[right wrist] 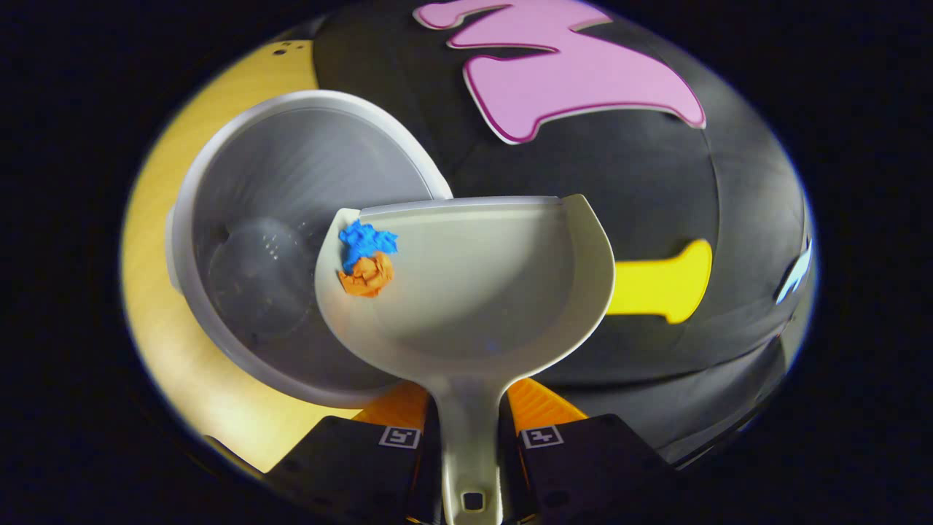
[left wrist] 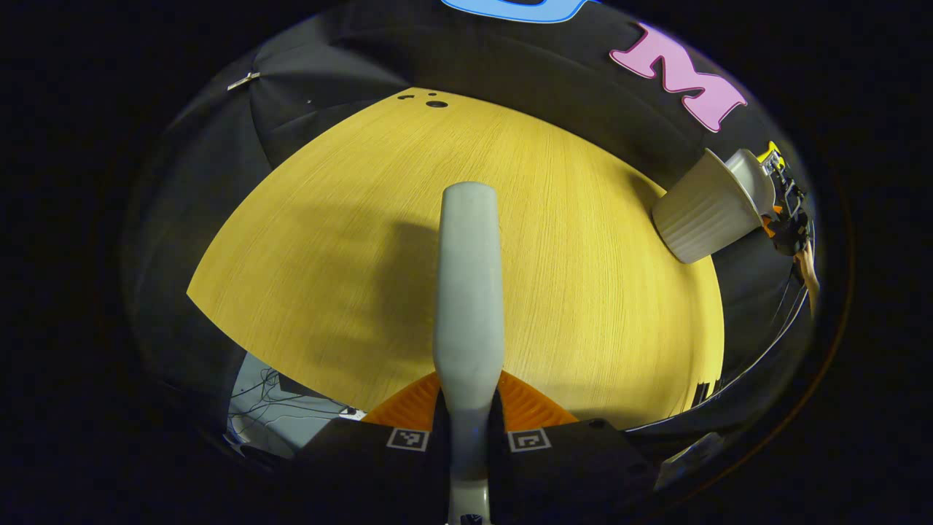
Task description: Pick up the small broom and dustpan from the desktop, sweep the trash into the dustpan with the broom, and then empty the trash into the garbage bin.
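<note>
Grey dustpan (right wrist: pixel 474 284), blue scrap (right wrist: pixel 367 242), orange scrap (right wrist: pixel 367 275), yellow-wood desktop (left wrist: pixel 568 292)

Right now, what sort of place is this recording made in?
Most likely a staged recording booth, not a real home: a bare wooden desktop backed by black cloth, a white ribbed garbage bin standing on it, and cables on the floor beyond the desk edge.

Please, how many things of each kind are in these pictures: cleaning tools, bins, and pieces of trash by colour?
Broom: 1
Dustpan: 1
Garbage bin: 1
Blue trash: 1
Orange trash: 1
Total: 5
</note>
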Tool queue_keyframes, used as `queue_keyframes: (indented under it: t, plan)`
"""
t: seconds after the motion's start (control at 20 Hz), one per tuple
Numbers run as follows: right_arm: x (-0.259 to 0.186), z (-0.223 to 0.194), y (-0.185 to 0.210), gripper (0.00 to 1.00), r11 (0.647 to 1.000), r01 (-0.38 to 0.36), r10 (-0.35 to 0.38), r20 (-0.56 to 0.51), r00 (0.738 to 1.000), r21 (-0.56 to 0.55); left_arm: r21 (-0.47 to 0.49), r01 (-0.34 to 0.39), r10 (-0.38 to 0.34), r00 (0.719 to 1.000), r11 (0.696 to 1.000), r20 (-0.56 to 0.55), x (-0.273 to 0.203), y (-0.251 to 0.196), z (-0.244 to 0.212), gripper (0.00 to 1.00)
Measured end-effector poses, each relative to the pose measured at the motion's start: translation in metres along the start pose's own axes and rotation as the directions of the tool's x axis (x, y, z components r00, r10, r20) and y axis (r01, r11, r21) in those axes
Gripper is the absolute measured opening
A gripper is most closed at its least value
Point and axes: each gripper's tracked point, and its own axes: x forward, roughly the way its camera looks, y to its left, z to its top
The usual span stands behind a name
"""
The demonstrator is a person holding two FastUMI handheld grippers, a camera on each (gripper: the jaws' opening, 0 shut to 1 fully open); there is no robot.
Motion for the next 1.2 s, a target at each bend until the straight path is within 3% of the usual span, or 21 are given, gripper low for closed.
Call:
queue_keyframes:
  t: [0.05, 0.1, 0.3, 0.35, 0.4, 0.7, 0.9, 0.95, 1.1, 1.2]
  plan:
    - [0.0, -0.004, -0.003, 0.39, 1.0, 0.01, -0.01, 0.007, 1.0, -0.025, 0.0, 0.0, 0.0, 1.0, 1.0, -0.001, 0.0, 0.001, 0.0, 0.25]
    - [0.002, -0.009, -0.004, 0.35, 0.999, 0.013, -0.012, 0.009, 1.0, -0.039, 0.0, 0.001, -0.001, 1.0, 1.0, 0.0, 0.0, 0.001, 0.001, 0.25]
    - [0.011, -0.02, -0.007, 0.35, 0.989, 0.031, -0.03, 0.009, 1.0, -0.148, -0.011, 0.004, -0.004, 1.0, 1.0, 0.002, 0.001, 0.001, 0.0, 0.25]
    - [0.013, -0.02, -0.01, 0.39, 0.981, 0.038, -0.036, 0.019, 0.999, -0.188, -0.009, 0.005, -0.005, 1.0, 1.0, -0.001, 0.002, 0.0, -0.002, 0.25]
    - [0.016, -0.019, -0.013, 0.35, 0.976, 0.042, -0.035, 0.034, 0.999, -0.214, -0.006, 0.002, -0.002, 1.0, 1.0, -0.005, 0.002, 0.001, -0.002, 0.25]
    - [0.013, -0.02, -0.013, 0.35, 0.958, 0.04, -0.027, 0.048, 0.998, -0.284, -0.005, 0.008, -0.009, 1.0, 1.0, -0.014, 0.004, -0.002, -0.008, 0.25]
    - [0.013, -0.023, -0.012, 0.32, 0.972, 0.009, -0.002, 0.032, 0.999, -0.235, -0.001, 0.006, -0.006, 1.0, 1.0, -0.012, 0.002, -0.002, -0.011, 0.25]
    - [0.012, -0.023, -0.012, 0.39, 0.979, -0.002, 0.007, 0.022, 1.0, -0.205, -0.003, 0.005, -0.005, 1.0, 1.0, -0.012, 0.002, -0.001, -0.011, 0.25]
    - [0.009, -0.019, -0.013, 0.35, 0.997, -0.046, 0.047, 0.02, 0.999, -0.059, -0.035, 0.014, -0.015, 1.0, 0.999, -0.019, 0.001, -0.002, -0.014, 0.25]
    - [0.002, -0.014, -0.018, 0.39, 0.999, -0.05, 0.049, 0.025, 0.998, 0.016, -0.054, 0.026, -0.027, 0.999, 0.998, -0.019, -0.001, -0.002, -0.014, 0.25]
